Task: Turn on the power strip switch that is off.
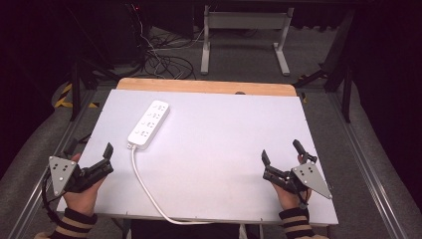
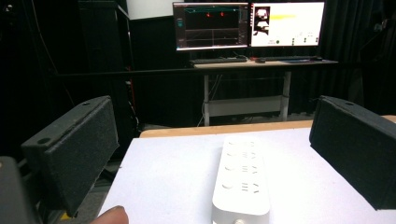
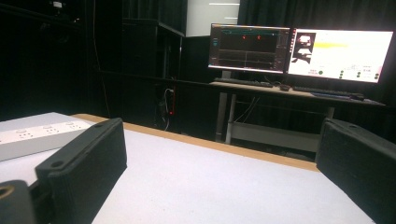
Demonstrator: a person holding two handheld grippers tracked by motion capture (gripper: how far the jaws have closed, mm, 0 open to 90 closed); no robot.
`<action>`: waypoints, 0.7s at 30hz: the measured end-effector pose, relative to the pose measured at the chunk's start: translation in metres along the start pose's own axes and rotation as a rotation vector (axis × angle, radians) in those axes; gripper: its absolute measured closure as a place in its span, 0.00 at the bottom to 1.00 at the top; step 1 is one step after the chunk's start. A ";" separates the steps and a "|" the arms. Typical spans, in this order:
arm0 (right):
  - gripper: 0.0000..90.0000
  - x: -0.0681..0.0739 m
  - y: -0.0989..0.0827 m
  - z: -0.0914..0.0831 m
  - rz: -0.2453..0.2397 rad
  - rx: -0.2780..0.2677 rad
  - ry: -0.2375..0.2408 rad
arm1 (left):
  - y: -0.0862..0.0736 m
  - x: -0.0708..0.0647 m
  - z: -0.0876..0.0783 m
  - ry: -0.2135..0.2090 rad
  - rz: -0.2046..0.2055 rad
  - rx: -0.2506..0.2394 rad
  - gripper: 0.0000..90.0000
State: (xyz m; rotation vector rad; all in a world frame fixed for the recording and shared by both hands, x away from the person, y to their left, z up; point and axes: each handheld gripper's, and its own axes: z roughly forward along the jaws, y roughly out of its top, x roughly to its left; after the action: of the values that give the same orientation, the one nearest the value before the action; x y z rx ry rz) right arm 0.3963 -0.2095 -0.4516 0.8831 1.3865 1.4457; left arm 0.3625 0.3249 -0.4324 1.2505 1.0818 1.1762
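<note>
- Dark curtains ring the room; two lit monitors (image 3: 299, 51) stand on a desk beyond the white table (image 1: 224, 149).
- White power strip (image 1: 149, 124) lies flat on the table's far left part (its cord (image 1: 147, 191) trails toward the near edge), touched by neither gripper.
- Left gripper (image 1: 92, 162) rests at the near left corner, jaws spread wide, nothing between them.
- Right gripper (image 1: 282, 155) sits near the right edge, well apart from the strip, jaws likewise wide and empty.

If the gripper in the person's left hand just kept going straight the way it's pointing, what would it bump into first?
Most likely the white power strip. In the left gripper view it lies on the table dead ahead between the open jaws of the left gripper, its near end closest. Depth is hard to judge.
</note>
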 end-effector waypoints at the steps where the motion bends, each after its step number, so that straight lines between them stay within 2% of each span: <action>1: 0.03 0.000 0.000 0.000 0.000 0.000 0.000 | 0.000 0.000 0.000 0.001 0.002 -0.001 0.02; 21: 0.03 0.001 0.000 0.001 -0.006 0.001 0.006 | -0.002 0.002 0.000 0.005 -0.004 0.012 0.02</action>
State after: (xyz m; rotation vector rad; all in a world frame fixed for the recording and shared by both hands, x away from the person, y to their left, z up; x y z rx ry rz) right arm 0.3971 -0.2079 -0.4514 0.8749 1.3933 1.4443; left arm 0.3627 0.3272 -0.4340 1.2549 1.0959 1.1717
